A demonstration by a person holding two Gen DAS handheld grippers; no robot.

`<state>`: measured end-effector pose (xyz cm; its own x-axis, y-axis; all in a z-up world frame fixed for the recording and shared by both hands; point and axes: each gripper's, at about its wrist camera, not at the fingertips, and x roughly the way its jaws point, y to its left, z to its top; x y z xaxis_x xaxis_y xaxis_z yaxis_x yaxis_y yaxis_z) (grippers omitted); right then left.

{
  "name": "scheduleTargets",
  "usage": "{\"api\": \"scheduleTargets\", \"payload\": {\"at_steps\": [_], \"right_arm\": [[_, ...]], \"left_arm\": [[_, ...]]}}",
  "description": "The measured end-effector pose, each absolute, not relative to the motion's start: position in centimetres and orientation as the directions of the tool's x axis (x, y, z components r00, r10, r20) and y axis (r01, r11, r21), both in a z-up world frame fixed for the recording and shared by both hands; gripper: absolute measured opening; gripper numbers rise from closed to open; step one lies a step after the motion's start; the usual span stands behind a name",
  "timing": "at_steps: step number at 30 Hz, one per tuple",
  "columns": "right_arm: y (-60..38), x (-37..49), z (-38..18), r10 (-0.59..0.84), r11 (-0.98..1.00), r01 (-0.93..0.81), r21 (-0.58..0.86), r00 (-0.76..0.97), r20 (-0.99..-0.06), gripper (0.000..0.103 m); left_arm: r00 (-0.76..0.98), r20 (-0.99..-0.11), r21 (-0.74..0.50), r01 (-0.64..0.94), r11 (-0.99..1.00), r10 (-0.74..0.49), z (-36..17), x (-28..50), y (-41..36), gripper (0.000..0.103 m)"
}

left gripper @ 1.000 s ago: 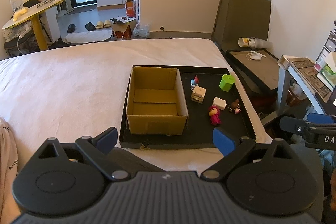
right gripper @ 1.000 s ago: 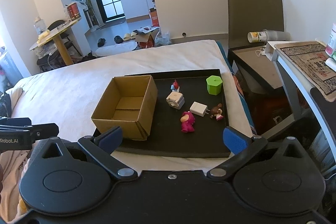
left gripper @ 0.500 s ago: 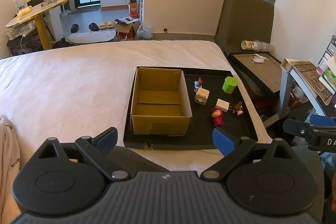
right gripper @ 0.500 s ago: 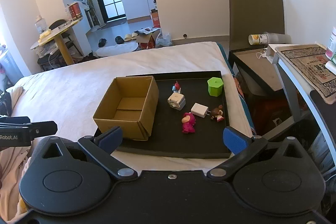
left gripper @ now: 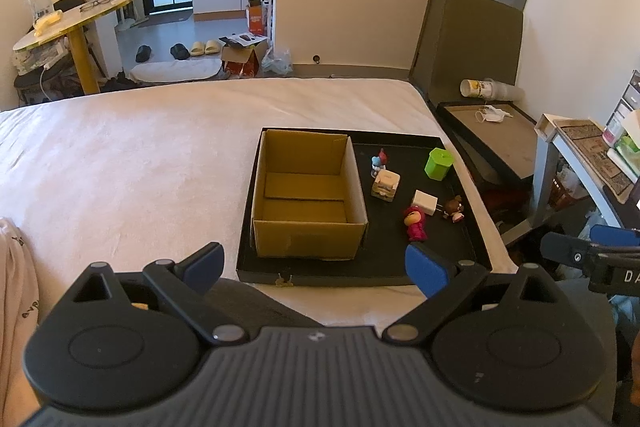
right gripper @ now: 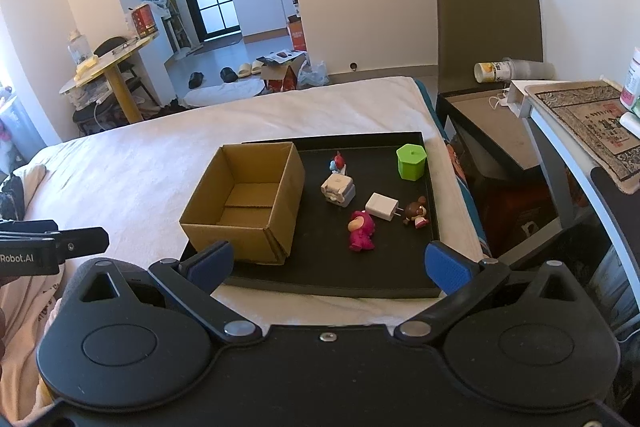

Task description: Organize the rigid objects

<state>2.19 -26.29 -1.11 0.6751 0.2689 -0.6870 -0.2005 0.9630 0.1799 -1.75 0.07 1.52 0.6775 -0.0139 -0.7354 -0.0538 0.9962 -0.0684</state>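
Left wrist view:
- Change: over the last second the tray and box drift from frame centre toward right of centre, and the far wall shows more; the camera pulls back a little and nothing on the tray shifts.
- Meaning: I judge the sorting is not yet begun; the box is empty.
- Left gripper: lower centre, jaws wide apart, holding nothing, above the bed's near edge and short of the tray.
- Count: one box, one green pot, one white charger, one pink toy, one brown toy, one beige block, one small blue-and-red figure.
- Place: all six small things lie right of the box, right of centre.

Right wrist view:
- Change: tray and things grow slightly in the frame; the layout is the same.
- Right gripper: lower centre, jaws wide apart, empty, over the tray's near rim.
- Count: six loose things again, centre right: pot, charger, pink toy, brown toy, block, figure; one box at centre left on the tray.
- Left tool: its tip shows at the left edge.
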Motion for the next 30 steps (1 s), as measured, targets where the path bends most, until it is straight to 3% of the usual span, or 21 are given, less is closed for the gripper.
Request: {"api": "scheduleTargets", "payload": {"at_steps": [30], "right_arm": [[-26.1, 3.3, -2.7, 0.275, 0.961, -0.199, 0.189, 0.662, -0.697, 0.103]], "left_arm": [[0.636, -0.772, -0.071, -0.065, 0.995, -0.014, -0.5, 0.7, 0.8, 0.097]]}}
